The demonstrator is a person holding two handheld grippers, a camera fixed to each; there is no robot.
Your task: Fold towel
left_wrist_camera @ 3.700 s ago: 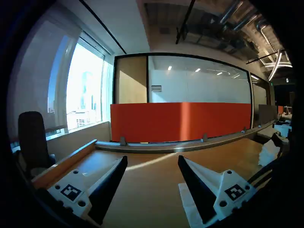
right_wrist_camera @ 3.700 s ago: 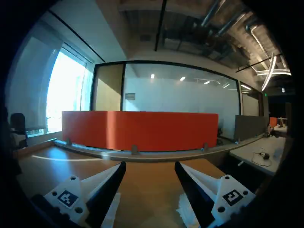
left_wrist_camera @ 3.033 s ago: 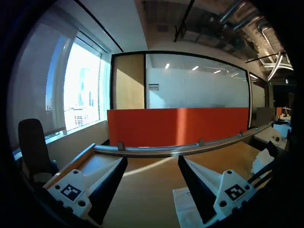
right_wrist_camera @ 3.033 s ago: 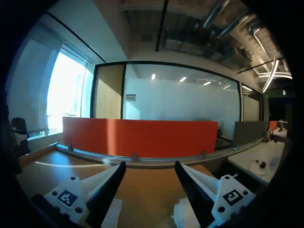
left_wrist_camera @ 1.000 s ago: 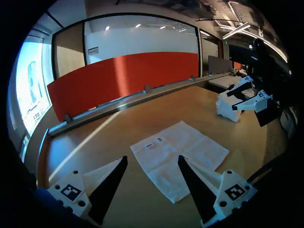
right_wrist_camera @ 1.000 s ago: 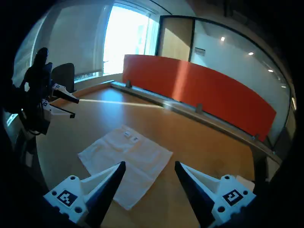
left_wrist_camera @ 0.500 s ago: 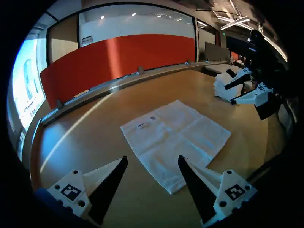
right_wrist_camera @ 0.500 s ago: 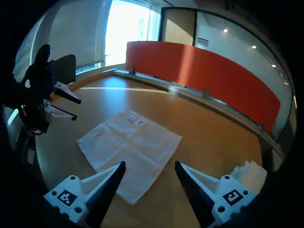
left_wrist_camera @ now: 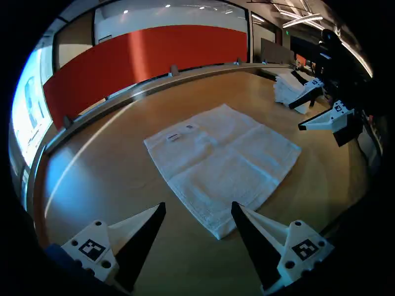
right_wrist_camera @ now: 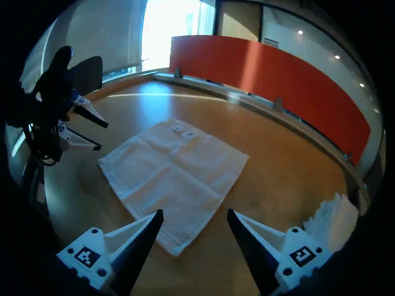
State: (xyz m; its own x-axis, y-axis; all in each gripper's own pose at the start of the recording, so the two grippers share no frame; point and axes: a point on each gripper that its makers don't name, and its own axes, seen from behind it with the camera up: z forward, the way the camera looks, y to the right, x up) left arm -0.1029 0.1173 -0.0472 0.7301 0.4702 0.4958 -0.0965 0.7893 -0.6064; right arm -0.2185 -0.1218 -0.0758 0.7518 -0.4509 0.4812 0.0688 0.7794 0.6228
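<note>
towel (left_wrist_camera: 222, 158): lies flat on table (left_wrist_camera: 98, 163), frame centre, spread for folding | left gripper (left_wrist_camera: 197, 203): gapes empty at bottom centre, poised above near corner | right gripper (right_wrist_camera: 194, 210): likewise released, faces its own near corner

left gripper view: tilted down over table (left_wrist_camera: 108, 163), towel (left_wrist_camera: 222, 158) near, just ahead of jaws, right gripper (left_wrist_camera: 296, 117) beyond | right gripper view: same, angled in from other side, left gripper (right_wrist_camera: 102, 136) beyond | shared: towel, table

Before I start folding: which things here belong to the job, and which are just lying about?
Job: towel, spread flat; left tool, open; right tool, open.
Lying about: cloth pile; chair; red screen.
</note>
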